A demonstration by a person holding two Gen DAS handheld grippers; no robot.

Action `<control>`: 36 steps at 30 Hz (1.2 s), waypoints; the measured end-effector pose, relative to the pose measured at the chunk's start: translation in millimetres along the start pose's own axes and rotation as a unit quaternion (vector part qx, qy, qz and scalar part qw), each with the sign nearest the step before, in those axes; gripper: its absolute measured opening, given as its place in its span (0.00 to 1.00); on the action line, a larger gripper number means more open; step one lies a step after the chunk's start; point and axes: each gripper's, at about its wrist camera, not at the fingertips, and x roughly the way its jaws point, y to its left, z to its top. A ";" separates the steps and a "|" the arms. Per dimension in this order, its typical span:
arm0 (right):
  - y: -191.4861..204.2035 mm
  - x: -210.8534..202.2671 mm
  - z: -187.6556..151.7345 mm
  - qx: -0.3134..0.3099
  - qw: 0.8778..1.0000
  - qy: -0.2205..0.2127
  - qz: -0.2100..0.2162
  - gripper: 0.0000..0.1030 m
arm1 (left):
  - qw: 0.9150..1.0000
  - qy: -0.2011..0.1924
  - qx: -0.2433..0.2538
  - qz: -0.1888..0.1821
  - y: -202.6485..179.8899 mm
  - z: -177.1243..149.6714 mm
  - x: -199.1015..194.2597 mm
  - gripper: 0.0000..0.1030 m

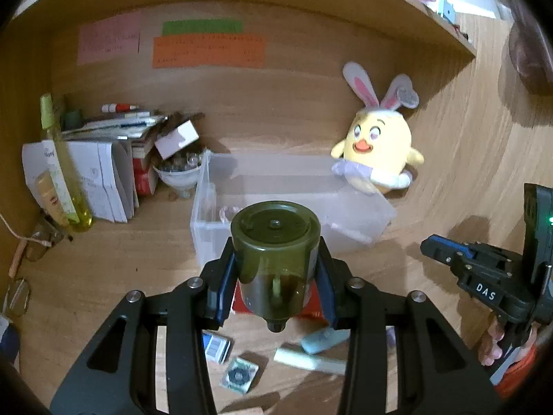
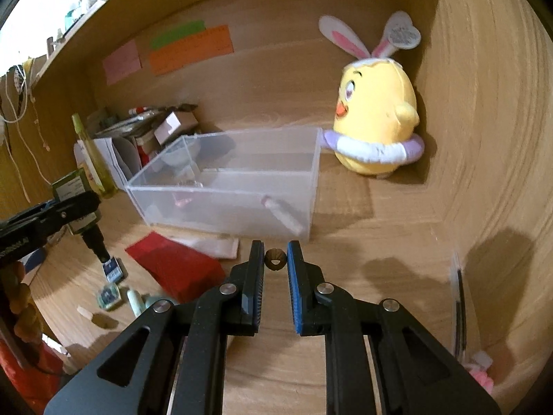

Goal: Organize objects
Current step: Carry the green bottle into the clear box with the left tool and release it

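Note:
My left gripper [image 1: 276,273] is shut on a dark olive-green bottle [image 1: 275,249], held upside down above the desk with its black cap pointing down. The same bottle [image 2: 77,207] shows at the left of the right wrist view. My right gripper [image 2: 275,259] is shut on a small brown wooden piece [image 2: 275,259] pinched at its fingertips. A clear plastic bin [image 2: 228,180] stands just beyond both grippers, with a few small items inside. In the left wrist view the bin [image 1: 356,207] sits behind the bottle, and the right gripper [image 1: 446,252] is at the right edge.
A yellow chick plush with bunny ears [image 2: 375,114] leans in the back right corner. Papers, boxes and a yellow-green bottle [image 1: 65,173] crowd the back left. A red booklet [image 2: 176,269], a blue card, an eraser and small packets lie on the desk near the grippers.

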 end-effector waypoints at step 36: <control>29.0 70.5 85.8 -0.059 0.998 -0.016 0.015 0.12 | 0.999 0.014 -0.022 0.022 36.4 65.3 77.5 0.40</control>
